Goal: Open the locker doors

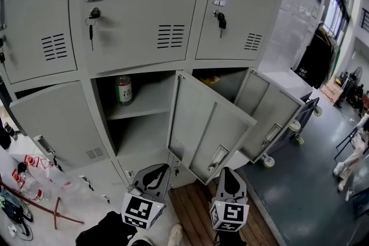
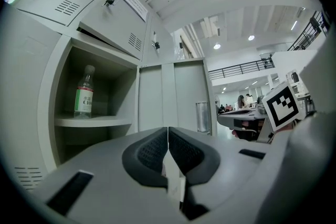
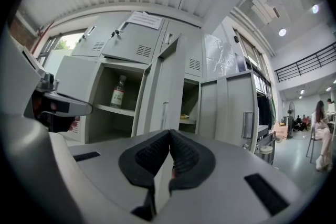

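A long hall with a grey bank of lockers [image 1: 138,20] along the wall. A bottle [image 1: 123,89] stands on a shelf [image 1: 144,108] in the open middle compartment. Just right of the bottle the middle door [image 1: 210,129] hangs swung out. Farther right, the right door [image 1: 271,118] is open too, and left of the bottle the left door [image 1: 57,124] looks ajar. Below the bottle, the left tool [image 1: 153,173] and right tool [image 1: 229,176] each have their pads pressed together, gripping nothing and clear of the doors.

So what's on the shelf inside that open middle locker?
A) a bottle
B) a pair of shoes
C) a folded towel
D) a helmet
A: a labelled bottle stands upright on the shelf of the open middle locker, alone there.
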